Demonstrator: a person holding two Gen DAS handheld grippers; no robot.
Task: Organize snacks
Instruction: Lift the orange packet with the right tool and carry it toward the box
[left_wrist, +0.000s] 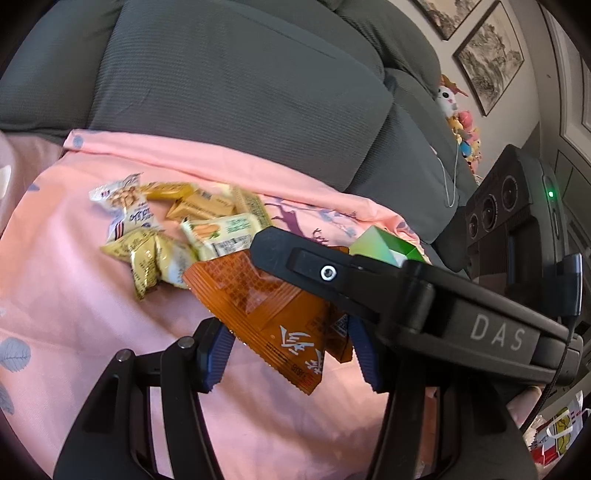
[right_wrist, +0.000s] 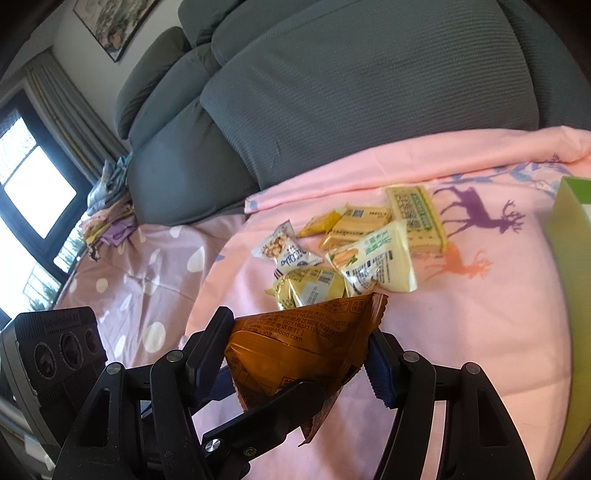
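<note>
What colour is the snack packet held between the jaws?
Orange crinkly snack packet, white characters; left wrist view shows it best.

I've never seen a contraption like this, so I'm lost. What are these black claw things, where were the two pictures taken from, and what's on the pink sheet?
There is no machine here. A person holds a hand tool with two jaws in each hand, and a wide-angle camera on each tool looks along its jaws. One picture is from the left gripper, the other from the right gripper; each also shows part of the other tool. A pink sheet with deer prints covers a grey sofa. On it lies a small pile of snack packets, yellow, white and gold, with a green box off to one side. Both pairs of jaws seem closed on an orange packet, apparently lifted off the sheet.
</note>
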